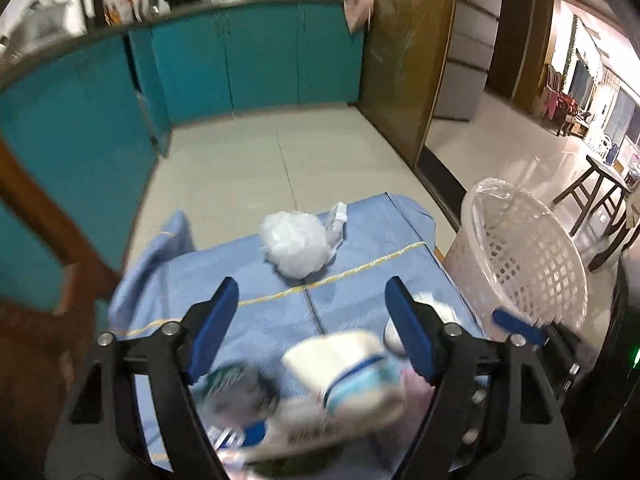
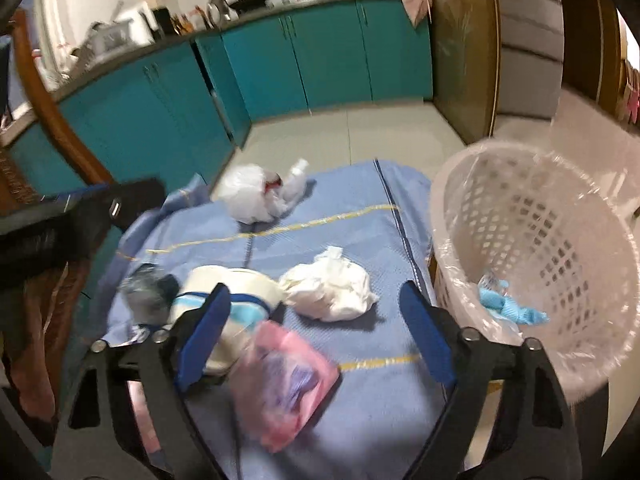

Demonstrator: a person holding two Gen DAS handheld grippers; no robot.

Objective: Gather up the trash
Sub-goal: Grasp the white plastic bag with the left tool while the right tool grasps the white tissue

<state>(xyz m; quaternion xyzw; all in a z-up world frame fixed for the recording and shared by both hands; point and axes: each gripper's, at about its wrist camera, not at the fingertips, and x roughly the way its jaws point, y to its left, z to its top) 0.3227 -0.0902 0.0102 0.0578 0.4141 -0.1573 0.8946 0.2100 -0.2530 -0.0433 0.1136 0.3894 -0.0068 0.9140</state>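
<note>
Two tools hover over a bench (image 2: 360, 420) draped in a blue cloth, and five pieces of trash lie on it. Ahead of both tools, near the far edge, sits one crumpled clear plastic bag (image 2: 250, 194). Just in front of the right tool (image 2: 316, 316) lies one white crumpled paper wad (image 2: 332, 290), and close under its jaws rests one pink plastic pouch (image 2: 280, 384). Beside its left finger is one white carton with blue print (image 2: 232, 296), lying on its side, with one dark blurred wrapper (image 2: 148, 290) just left of that. The left tool (image 1: 312, 322) hangs above the same carton (image 1: 348, 372), with the dark wrapper (image 1: 236, 392) by its left finger. Both tools stand wide open with nothing gripped between the pads. To the right of the right tool is one white lattice basket (image 2: 560, 240) lined with a clear bag. Only the right wrist view looks into it, showing one light blue scrap (image 2: 508, 308) at the bottom; it also shows the paper wad whole. The left wrist view sees the basket (image 1: 520, 256) from the side, and the right tool's blue finger (image 1: 518, 326) at its foot.
</note>
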